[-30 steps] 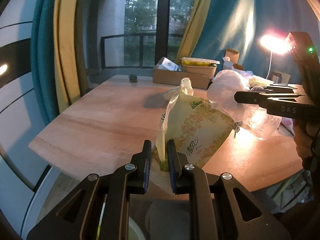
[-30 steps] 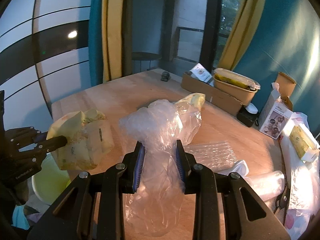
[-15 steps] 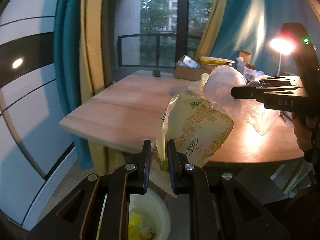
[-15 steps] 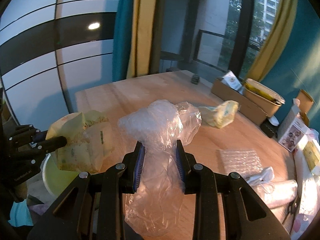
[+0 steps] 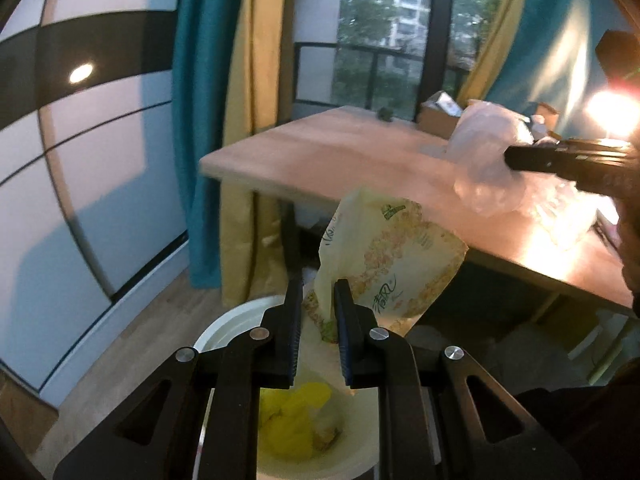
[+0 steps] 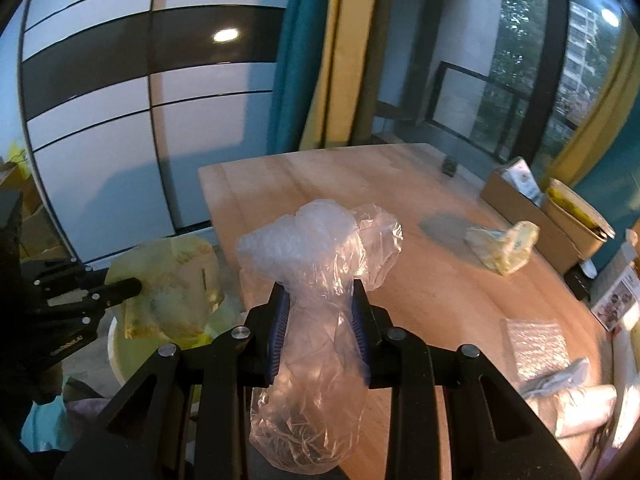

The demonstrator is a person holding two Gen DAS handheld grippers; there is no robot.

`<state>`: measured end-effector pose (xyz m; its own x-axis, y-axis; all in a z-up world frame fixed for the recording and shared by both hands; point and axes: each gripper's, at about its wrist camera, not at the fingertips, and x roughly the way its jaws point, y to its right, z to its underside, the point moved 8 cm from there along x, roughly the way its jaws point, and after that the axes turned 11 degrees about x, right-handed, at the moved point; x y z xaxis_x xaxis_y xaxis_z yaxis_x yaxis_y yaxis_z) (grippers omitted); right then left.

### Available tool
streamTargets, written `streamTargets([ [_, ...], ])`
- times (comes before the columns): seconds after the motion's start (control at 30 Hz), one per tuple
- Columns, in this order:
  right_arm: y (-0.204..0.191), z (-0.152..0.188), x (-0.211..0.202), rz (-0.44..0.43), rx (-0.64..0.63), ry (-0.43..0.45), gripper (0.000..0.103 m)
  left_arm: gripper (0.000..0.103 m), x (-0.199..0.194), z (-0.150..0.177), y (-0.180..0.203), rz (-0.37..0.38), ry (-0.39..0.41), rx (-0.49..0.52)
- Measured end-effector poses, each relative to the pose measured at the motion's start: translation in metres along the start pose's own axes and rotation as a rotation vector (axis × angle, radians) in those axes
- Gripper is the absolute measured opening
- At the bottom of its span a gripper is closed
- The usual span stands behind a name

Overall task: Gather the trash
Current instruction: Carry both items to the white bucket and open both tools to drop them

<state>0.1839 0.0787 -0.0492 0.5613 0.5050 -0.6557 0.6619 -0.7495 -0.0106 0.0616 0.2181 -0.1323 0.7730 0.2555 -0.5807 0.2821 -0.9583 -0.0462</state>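
Item one: my left gripper (image 5: 316, 316), jaws nearly closed and pinching the lower edge of a yellow floral tissue packet (image 5: 394, 264), which I hold in the air off the table's near edge, above a white bin (image 5: 224, 320) on the floor; yellow scraps (image 5: 298, 400) lie inside the bin. Item two: my right gripper (image 6: 318, 322), jaws drawn in on a crumpled clear plastic bag (image 6: 316, 264), which bulges above the pads and hangs below them, held over the near part of the wooden table (image 6: 320, 176). Items left on the table: a crumpled yellow wrapper (image 6: 506, 246) toward the far right, a sheet of bubble wrap (image 6: 536, 346) near the right edge, and a cardboard box (image 6: 520, 204) with a lidded food container (image 6: 576, 210) beside it. A lit lamp (image 5: 610, 114) glares at the table's right.
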Motion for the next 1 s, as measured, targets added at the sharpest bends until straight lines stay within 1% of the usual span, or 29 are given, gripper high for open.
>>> streamTargets([
  [0.1, -0.017, -0.002, 0.004, -0.027, -0.027, -0.003, 0.029, 0.018, 0.002, 0.01, -0.009, -0.009, -0.017, -0.026],
  [0.23, -0.038, -0.001, 0.015, -0.062, -0.056, -0.02, 0.029, 0.018, 0.007, 0.026, -0.019, -0.017, -0.061, -0.052],
  [0.33, -0.052, 0.001, 0.022, -0.086, -0.074, -0.033, 0.029, 0.019, 0.012, 0.041, -0.025, -0.008, -0.102, -0.074],
  [0.4, -0.061, 0.002, 0.025, -0.1, -0.086, -0.038, 0.029, 0.028, 0.016, 0.05, -0.029, -0.013, -0.129, -0.088],
  [0.43, -0.066, 0.002, 0.027, -0.111, -0.093, -0.041, 0.029, 0.035, 0.017, 0.055, -0.031, -0.012, -0.141, -0.096],
  [0.47, -0.07, 0.003, 0.029, -0.117, -0.099, -0.044, 0.029, 0.039, 0.018, 0.059, -0.033, -0.01, -0.151, -0.104],
  [0.6, -0.086, 0.009, 0.037, -0.144, -0.12, -0.065, 0.029, 0.041, 0.02, 0.073, -0.042, -0.024, -0.187, -0.125],
  [0.8, -0.102, 0.016, 0.049, -0.166, -0.146, -0.1, 0.029, 0.041, 0.01, 0.086, -0.066, -0.073, -0.185, -0.189],
  [1.0, -0.117, 0.026, 0.063, -0.171, -0.173, -0.155, 0.029, 0.041, -0.002, 0.091, -0.091, -0.111, -0.161, -0.219],
])
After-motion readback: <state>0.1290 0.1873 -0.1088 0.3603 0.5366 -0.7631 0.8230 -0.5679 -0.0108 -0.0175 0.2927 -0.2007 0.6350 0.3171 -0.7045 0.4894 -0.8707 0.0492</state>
